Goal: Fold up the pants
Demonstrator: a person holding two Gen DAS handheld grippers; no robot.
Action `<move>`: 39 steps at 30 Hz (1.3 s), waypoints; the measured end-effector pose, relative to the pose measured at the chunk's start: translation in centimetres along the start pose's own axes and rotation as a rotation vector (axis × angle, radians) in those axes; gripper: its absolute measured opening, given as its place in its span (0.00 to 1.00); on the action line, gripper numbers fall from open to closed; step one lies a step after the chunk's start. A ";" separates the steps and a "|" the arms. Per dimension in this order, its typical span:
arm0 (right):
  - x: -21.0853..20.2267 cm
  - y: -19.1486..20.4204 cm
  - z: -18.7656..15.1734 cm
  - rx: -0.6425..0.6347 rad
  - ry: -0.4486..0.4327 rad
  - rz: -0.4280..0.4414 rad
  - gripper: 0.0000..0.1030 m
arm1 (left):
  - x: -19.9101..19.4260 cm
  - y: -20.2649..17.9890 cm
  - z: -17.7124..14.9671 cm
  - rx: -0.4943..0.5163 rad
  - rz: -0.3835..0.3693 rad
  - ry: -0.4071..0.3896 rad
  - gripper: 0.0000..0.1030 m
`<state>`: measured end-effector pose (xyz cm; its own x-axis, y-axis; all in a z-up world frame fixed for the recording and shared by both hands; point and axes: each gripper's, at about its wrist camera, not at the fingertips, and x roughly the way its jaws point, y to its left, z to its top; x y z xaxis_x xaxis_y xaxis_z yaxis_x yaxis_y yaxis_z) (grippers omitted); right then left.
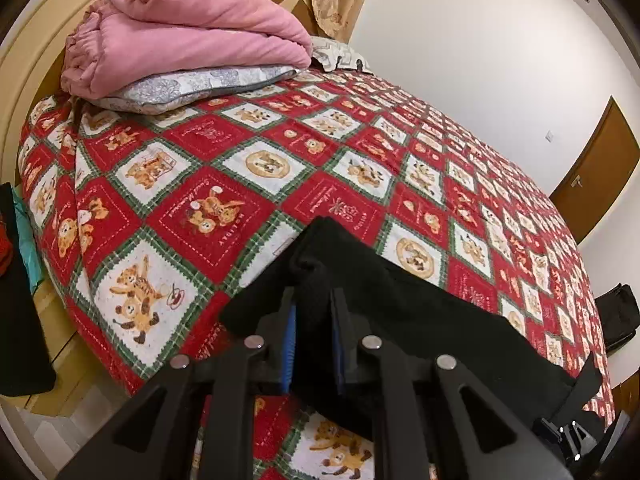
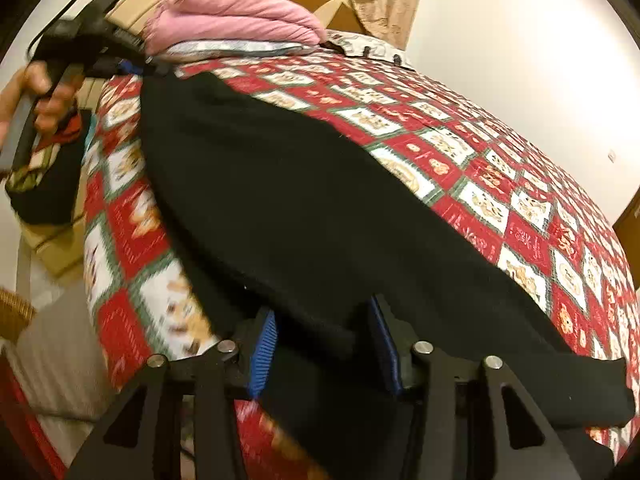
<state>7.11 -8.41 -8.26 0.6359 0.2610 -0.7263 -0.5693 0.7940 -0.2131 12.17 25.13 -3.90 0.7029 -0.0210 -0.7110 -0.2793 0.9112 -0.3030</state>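
Note:
Black pants (image 2: 280,184) are stretched between the two grippers over a bed with a red, white and green teddy-bear quilt (image 1: 248,168). My left gripper (image 1: 313,304) is shut on one end of the pants (image 1: 400,304); the fabric bunches between its blue pads (image 1: 289,344). It also shows in the right wrist view (image 2: 120,62) at the upper left, held by a hand. My right gripper (image 2: 324,332) is shut on the other end, and the cloth drapes over its fingers. It shows at the lower right edge of the left wrist view (image 1: 568,436).
A folded pink blanket (image 1: 188,28) lies on a grey patterned pillow (image 1: 192,88) at the head of the bed, before a beige headboard (image 1: 36,40). A brown door (image 1: 596,168) is at right. A wicker basket (image 2: 14,312) and dark bag (image 2: 44,188) sit left of the bed.

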 end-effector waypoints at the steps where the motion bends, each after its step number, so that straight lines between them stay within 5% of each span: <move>1: 0.2 -0.1 0.5 0.019 0.007 0.017 0.11 | 0.2 0.0 0.3 0.010 0.003 -0.006 0.16; 7: -1.9 -0.1 2.7 0.124 -0.057 0.108 0.05 | 0.8 0.5 2.3 0.049 -0.016 -0.038 0.16; 12: -0.3 3.7 1.7 0.016 0.013 0.126 0.05 | 2.6 1.7 1.4 0.089 0.053 -0.015 0.16; 20: 0.4 4.5 1.0 0.026 0.002 0.156 0.10 | 3.4 5.0 0.0 -0.030 0.034 0.013 0.24; 24: -0.5 3.2 1.1 0.126 0.001 0.272 0.50 | 0.9 5.3 0.3 -0.039 0.176 -0.022 0.30; 27: -2.0 1.7 2.0 0.227 -0.035 0.425 0.54 | -1.3 4.3 0.6 -0.007 0.275 -0.117 0.36; 29: -3.0 0.2 3.6 0.263 -0.081 0.492 0.55 | -1.4 2.8 0.8 0.042 0.244 -0.133 0.36; 34: -0.9 -5.6 7.3 0.408 -0.151 0.459 0.55 | 1.0 -3.2 0.4 0.157 0.099 -0.117 0.36; 39: 6.2 -8.7 9.6 0.466 -0.081 0.406 0.55 | 3.9 -5.4 -2.4 0.178 0.082 -0.035 0.36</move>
<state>21.03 -8.48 -4.65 0.4644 0.6186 -0.6338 -0.4986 0.7741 0.3901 14.87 19.15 -6.58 0.7059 0.0675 -0.7051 -0.2182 0.9678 -0.1258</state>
